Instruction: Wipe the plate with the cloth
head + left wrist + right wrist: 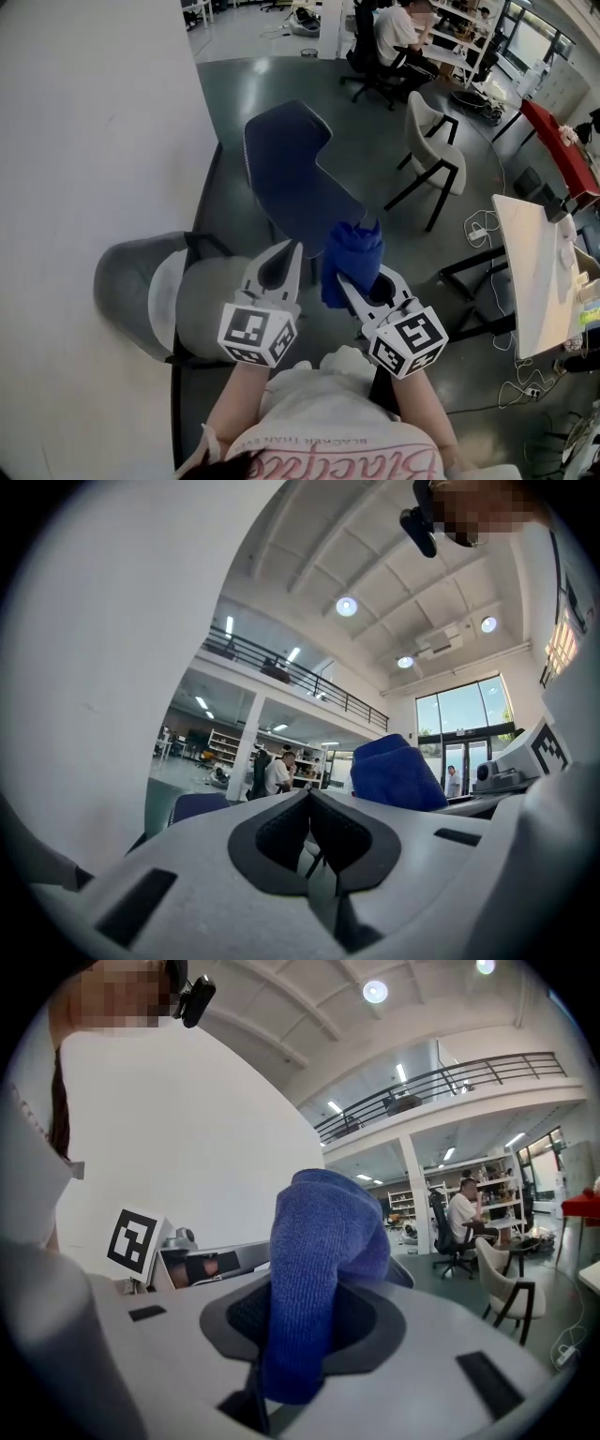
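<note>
A blue cloth hangs bunched from my right gripper, whose jaws are shut on it. In the right gripper view the cloth stands up between the jaws and hides their tips. My left gripper is held just to the left of it, at the same height, jaws shut with nothing between them. From the left gripper view the cloth shows close on the right. Both grippers point level, out over the floor. No plate is in any view.
A dark blue chair stands on the floor just beyond the grippers and a grey chair below the left one. A white wall runs along the left. A beige chair and a white table stand at the right. A person sits far back.
</note>
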